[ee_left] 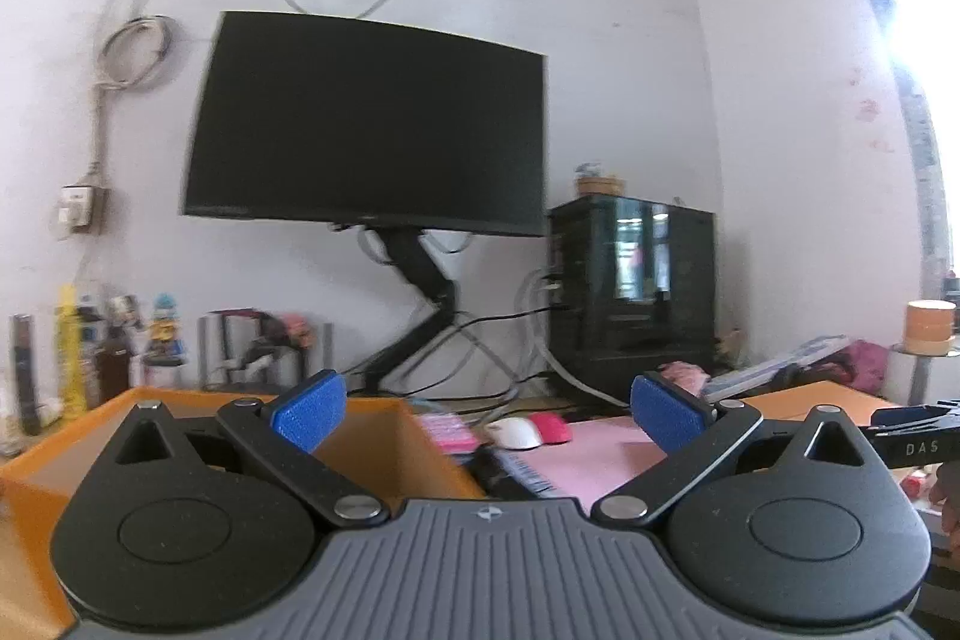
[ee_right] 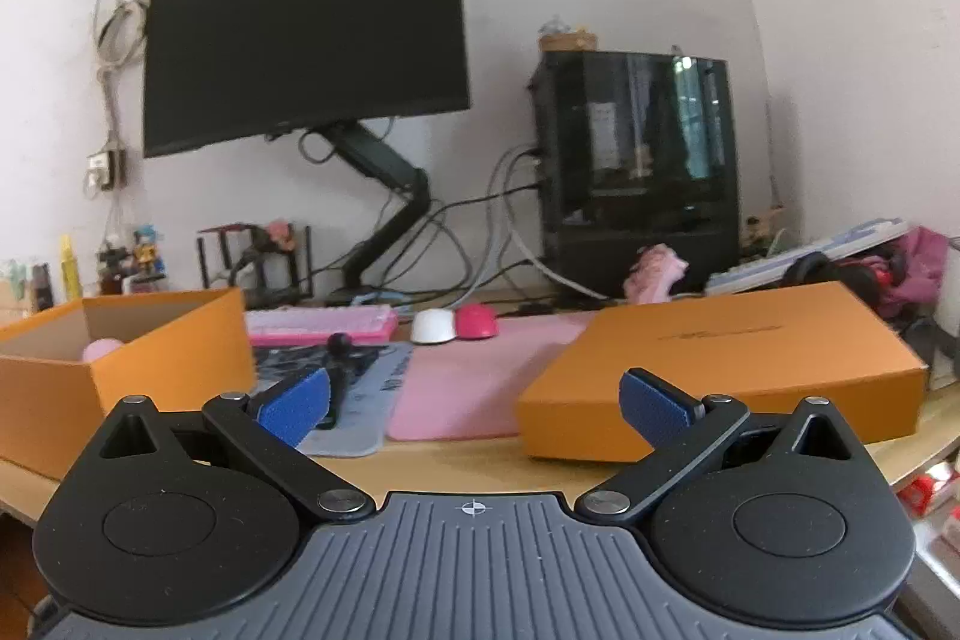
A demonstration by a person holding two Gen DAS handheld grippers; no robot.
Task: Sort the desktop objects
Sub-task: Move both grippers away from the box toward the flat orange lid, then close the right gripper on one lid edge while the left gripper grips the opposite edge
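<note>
Big black monitor (ee_right: 306, 34) hangs on a bent arm at the back, w/ a dark glass PC case (ee_right: 639, 166) to its right. Wooden desk (ee_right: 456, 466) holds all the stuff.

Flat orange box (ee_right: 726, 370), lid shut, sits on the desk's right side, partly on a pink desk mat (ee_right: 462, 388). Open orange box (ee_right: 120, 358) sits on the left w/ a round pink thing (ee_right: 102, 349) inside; can't tell what it is.

Between the boxes at the back: pink keyboard (ee_right: 321, 327), then a white mouse (ee_right: 433, 326) touching a pink mouse (ee_right: 477, 321). A black stick w/ a ball top (ee_right: 337, 376) lies on a gray printed mat (ee_right: 360, 400) near the open box.

Right gripper (ee_right: 474, 406) is spread wide, nothing in it, above the desk's front edge. Left gripper (ee_left: 489, 409) is also spread wide & empty, up by the open orange box.
</note>
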